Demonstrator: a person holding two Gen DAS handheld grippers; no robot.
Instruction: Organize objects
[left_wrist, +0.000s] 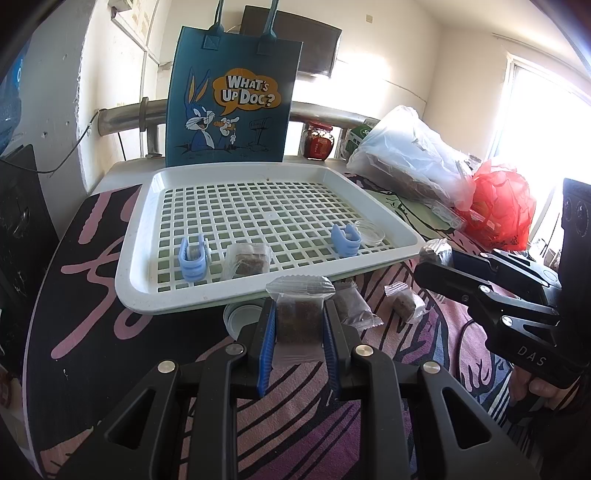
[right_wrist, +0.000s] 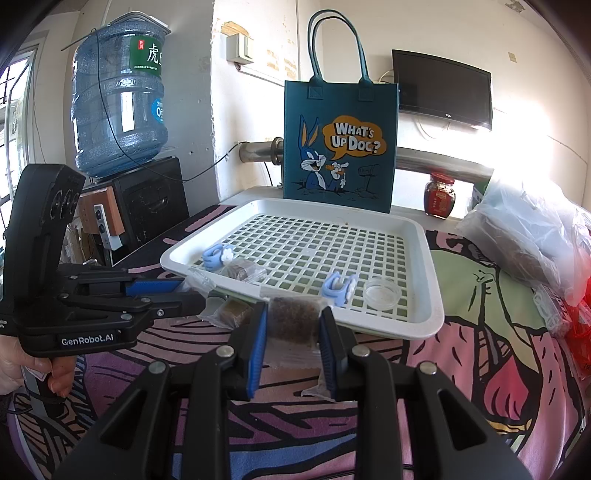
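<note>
Currently both claws clamp snack packets: left claw (left_wrist: 298, 317) on one packet (left_wrist: 298, 317), right claw (right_wrist: 292, 320) on another (right_wrist: 293, 319), near the tray (right_wrist: 424, 317) edge. Lift clear of rim, release flat on grid.

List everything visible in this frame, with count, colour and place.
Tray: 1, white, slotted, on the table.
Clips: 2, light blue, in the tray, near its front edge.
Dish: 1, clear, in the tray's front right corner.
Packets: brown in clear wrap; 1 in the tray, 2 on the cloth in front of it, 1 in each gripper.
Lid: 1, white, partly under the tray's front edge.
Tote: 1, teal, rabbit cartoon, upright behind the tray.
Jar: 1, red, right of the tote.
Plastic bags: 1 clear, 1 red, right of the tray.
Water jug: 1, blue, back left.
TV: 1, black, on the wall.
Left gripper: shut on a packet.
Right gripper: shut on a packet.
</note>
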